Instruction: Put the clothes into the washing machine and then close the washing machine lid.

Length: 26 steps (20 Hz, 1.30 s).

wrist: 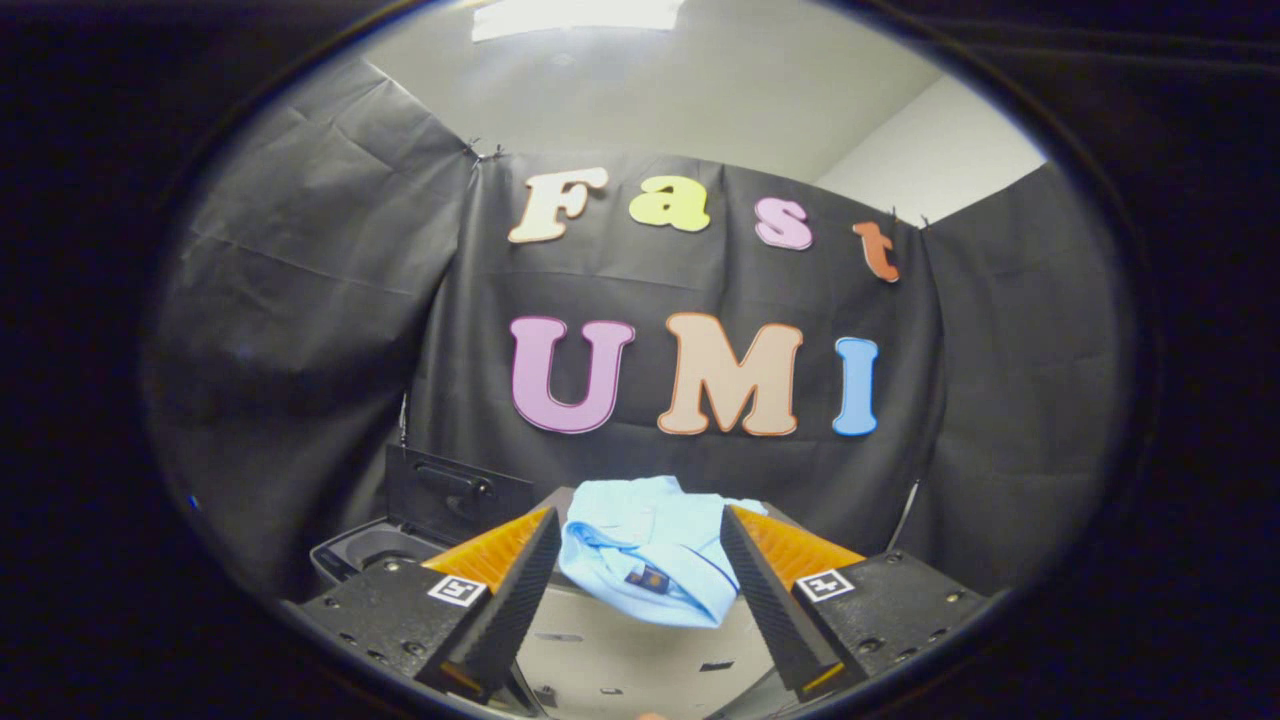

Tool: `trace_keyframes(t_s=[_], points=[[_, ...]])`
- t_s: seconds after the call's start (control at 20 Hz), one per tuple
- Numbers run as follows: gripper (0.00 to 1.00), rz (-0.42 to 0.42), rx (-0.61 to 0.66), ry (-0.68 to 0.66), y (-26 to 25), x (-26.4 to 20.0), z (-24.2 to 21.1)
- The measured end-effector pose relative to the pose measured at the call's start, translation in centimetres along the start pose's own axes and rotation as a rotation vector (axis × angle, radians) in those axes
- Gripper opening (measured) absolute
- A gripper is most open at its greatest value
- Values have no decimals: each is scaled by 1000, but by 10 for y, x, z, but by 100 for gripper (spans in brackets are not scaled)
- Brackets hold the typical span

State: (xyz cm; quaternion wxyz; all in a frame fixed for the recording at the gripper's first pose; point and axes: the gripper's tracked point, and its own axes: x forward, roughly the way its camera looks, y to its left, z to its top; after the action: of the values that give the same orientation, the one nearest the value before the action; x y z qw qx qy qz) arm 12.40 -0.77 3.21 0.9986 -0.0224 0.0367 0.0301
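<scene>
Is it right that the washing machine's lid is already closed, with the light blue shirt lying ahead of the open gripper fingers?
Not quite. The washing machine has its lid standing open, raised behind the tub, as the gripper view shows. The rest holds: the light blue shirt lies ahead of the gripper, whose fingers are spread open on either side of it, not touching it.

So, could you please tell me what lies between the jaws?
In the gripper view, the light blue shirt lies between the open jaws, untouched by them.

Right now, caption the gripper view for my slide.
Open gripper frames a crumpled light-blue shirt ahead; dark open-lidded washing machine beside.
</scene>
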Motion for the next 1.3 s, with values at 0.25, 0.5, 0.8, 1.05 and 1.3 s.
trace_keyframes(t_s=[0.25, 0.5, 0.8, 1.05, 1.3], points=[[97, 23, 5, 175, -7, 81, -25], [98, 15, 7, 356, -11, 146, -58], [98, -18, 16, 521, -17, 175, -104], [98, -30, -23, 589, -19, 180, -132], [96, -12, 38, 590, -15, 181, -139]])
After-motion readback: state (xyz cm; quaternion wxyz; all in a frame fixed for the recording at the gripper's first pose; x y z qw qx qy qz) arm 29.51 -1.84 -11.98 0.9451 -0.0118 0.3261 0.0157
